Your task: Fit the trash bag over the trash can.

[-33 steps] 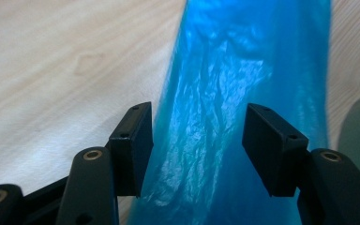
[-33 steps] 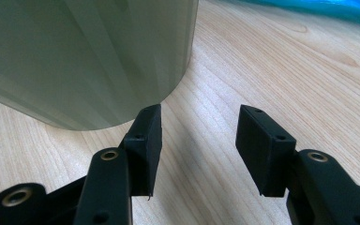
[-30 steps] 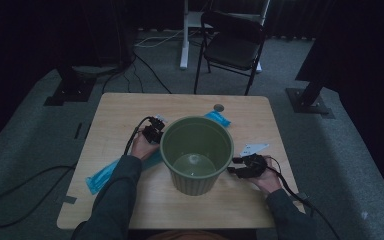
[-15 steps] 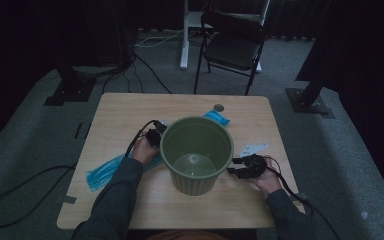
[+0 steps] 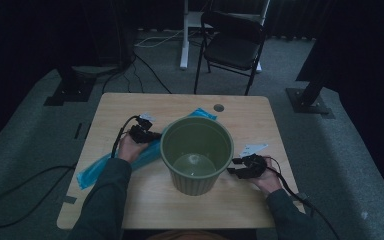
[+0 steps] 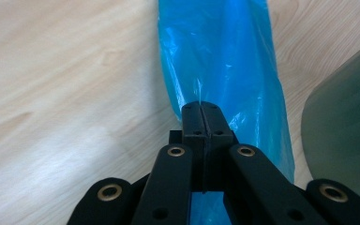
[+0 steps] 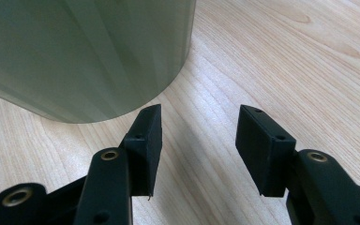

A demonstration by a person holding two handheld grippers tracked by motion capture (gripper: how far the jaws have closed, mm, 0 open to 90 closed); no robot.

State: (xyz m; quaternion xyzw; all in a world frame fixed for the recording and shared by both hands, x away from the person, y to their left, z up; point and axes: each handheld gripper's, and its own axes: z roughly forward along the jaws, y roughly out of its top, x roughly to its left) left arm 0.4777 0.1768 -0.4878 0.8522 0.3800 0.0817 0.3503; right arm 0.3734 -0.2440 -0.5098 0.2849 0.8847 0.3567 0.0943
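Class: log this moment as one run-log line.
left gripper: just closed, pinching blue bag | right gripper: open beside green bin

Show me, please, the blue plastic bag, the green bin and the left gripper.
blue plastic bag (image 6: 218,61): left gripper view, its upper middle.
green bin (image 5: 198,128): high view, far inner wall.
left gripper (image 6: 201,107): left gripper view, closed jaw tips.

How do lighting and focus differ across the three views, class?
High view: dim, dark surroundings, only the pale wooden table lit. Left gripper view: bright, crinkled blue plastic bag glossy with highlights, near jaws soft. Right gripper view: sharp wood grain, ribbed green plastic bucket shadowed.
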